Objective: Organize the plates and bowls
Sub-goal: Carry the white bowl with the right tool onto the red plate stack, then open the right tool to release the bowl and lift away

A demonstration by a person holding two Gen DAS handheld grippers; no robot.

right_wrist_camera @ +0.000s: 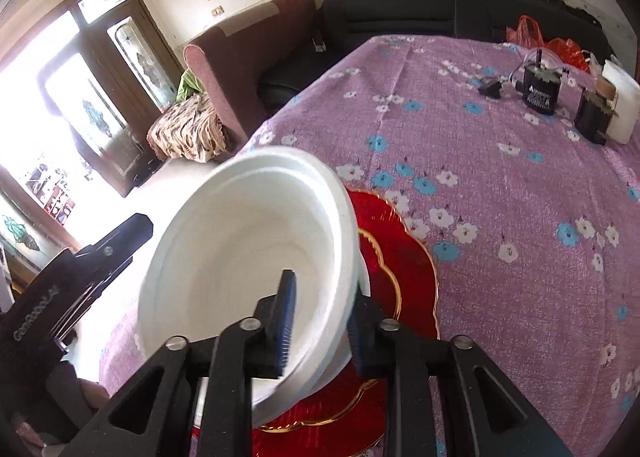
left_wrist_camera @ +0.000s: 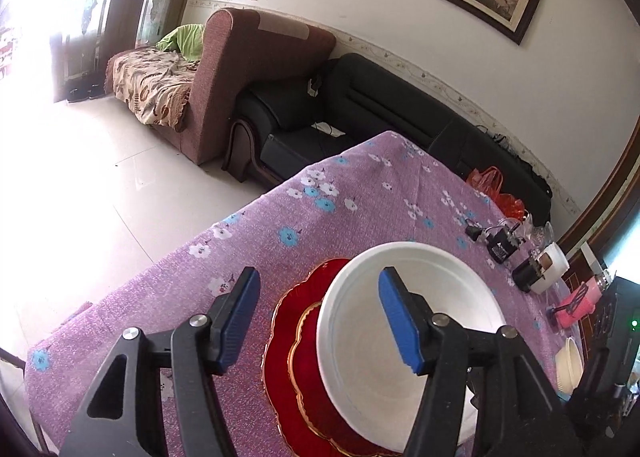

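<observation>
A white bowl (right_wrist_camera: 248,249) is tilted over red scalloped plates with gold rims (right_wrist_camera: 400,277) on the purple flowered tablecloth. My right gripper (right_wrist_camera: 320,321) is shut on the bowl's near rim, one finger inside and one outside. A second white bowl seems nested under it. In the left wrist view the white bowl (left_wrist_camera: 408,357) stands over the red plates (left_wrist_camera: 296,357). My left gripper (left_wrist_camera: 320,317) is open and empty, one finger left of the plates and the other in front of the bowl. The left gripper's body (right_wrist_camera: 80,269) shows at the left of the right wrist view.
Black power adapters (right_wrist_camera: 540,89) and a white cup (right_wrist_camera: 620,105) sit at the table's far right. A cream bowl (left_wrist_camera: 568,369) and a pink item (left_wrist_camera: 576,305) lie near the right edge. Sofas stand beyond the table's far edge (left_wrist_camera: 320,165).
</observation>
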